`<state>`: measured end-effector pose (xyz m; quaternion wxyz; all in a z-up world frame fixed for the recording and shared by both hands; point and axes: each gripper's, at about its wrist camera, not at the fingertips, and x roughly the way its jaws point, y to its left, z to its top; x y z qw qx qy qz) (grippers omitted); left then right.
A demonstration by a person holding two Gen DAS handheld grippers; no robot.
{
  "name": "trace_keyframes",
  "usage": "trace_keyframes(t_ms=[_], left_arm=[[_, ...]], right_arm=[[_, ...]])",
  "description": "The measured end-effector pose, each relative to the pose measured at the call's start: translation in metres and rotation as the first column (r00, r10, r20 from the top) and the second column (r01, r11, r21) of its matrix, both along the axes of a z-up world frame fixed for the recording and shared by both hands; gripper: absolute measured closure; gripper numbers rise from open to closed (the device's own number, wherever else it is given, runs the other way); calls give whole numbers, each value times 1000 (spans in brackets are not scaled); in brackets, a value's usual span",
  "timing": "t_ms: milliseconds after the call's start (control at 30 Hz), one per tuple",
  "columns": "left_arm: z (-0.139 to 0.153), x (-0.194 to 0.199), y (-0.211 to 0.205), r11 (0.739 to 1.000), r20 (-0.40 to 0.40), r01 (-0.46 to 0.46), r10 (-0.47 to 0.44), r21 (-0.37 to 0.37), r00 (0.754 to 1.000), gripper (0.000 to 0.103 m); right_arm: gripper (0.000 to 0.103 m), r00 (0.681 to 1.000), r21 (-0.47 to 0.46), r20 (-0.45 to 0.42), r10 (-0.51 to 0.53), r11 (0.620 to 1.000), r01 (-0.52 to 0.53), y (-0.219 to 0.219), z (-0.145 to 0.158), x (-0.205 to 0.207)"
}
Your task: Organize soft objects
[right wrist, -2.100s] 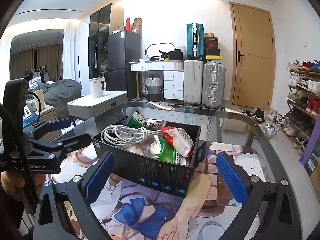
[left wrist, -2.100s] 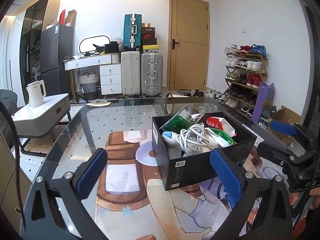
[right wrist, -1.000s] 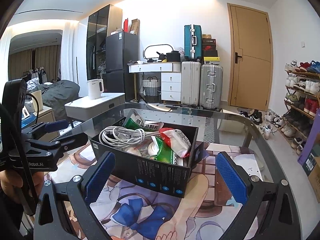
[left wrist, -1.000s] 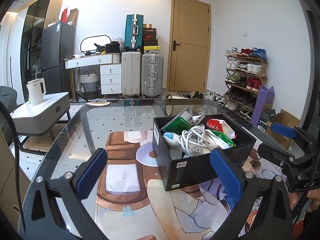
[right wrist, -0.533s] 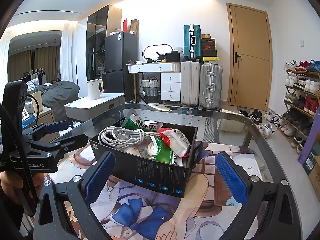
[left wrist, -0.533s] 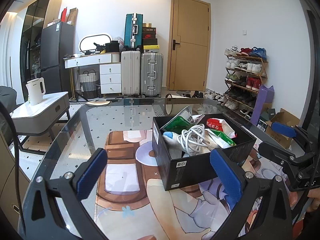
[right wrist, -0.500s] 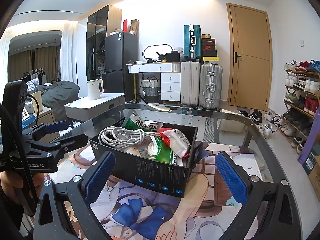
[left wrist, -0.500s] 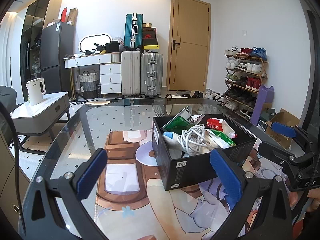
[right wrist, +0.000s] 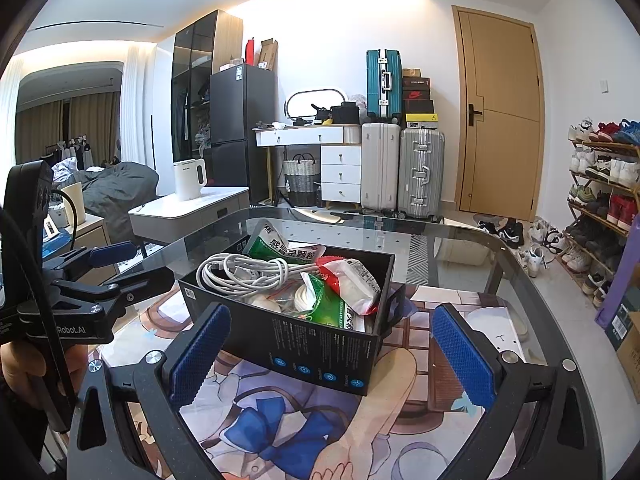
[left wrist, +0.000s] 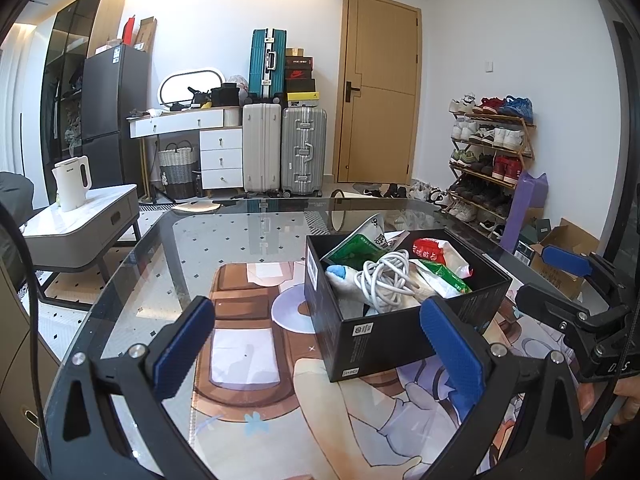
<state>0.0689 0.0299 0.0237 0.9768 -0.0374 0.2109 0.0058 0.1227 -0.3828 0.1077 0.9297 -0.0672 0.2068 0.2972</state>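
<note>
A black box (left wrist: 384, 336) (right wrist: 320, 344) stands on a glass table over a cartoon-print mat. It holds a coiled white cable (left wrist: 386, 276) (right wrist: 244, 272), green packets (left wrist: 354, 246) (right wrist: 326, 308), a red-and-white packet (left wrist: 434, 250) (right wrist: 352, 278) and a white-and-blue soft item (left wrist: 340, 274). My left gripper (left wrist: 316, 344) is open and empty, on the box's left side. My right gripper (right wrist: 330, 344) is open and empty, in front of the box from the other side. Each gripper shows in the other's view, the right one (left wrist: 568, 280) and the left one (right wrist: 116, 264).
The glass table's curved edge (left wrist: 132, 256) runs along the left. Beyond stand a low white side table with a kettle (left wrist: 72, 188), suitcases (left wrist: 284, 152), a white desk, a door and a shoe rack (left wrist: 492, 152). A cardboard box (left wrist: 560, 256) sits on the floor at right.
Almost nothing. Both views have shifted very slightly; the box and its contents have not moved and both grippers stay open.
</note>
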Motion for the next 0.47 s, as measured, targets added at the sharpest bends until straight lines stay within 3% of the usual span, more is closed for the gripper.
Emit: trace_keyframes(t_ms=[467], left_arm=[[0, 0, -1, 1000, 2, 0, 0, 0, 1000, 0]], right_arm=[[1, 1000, 0, 0, 0, 1000, 0, 0, 0, 0]])
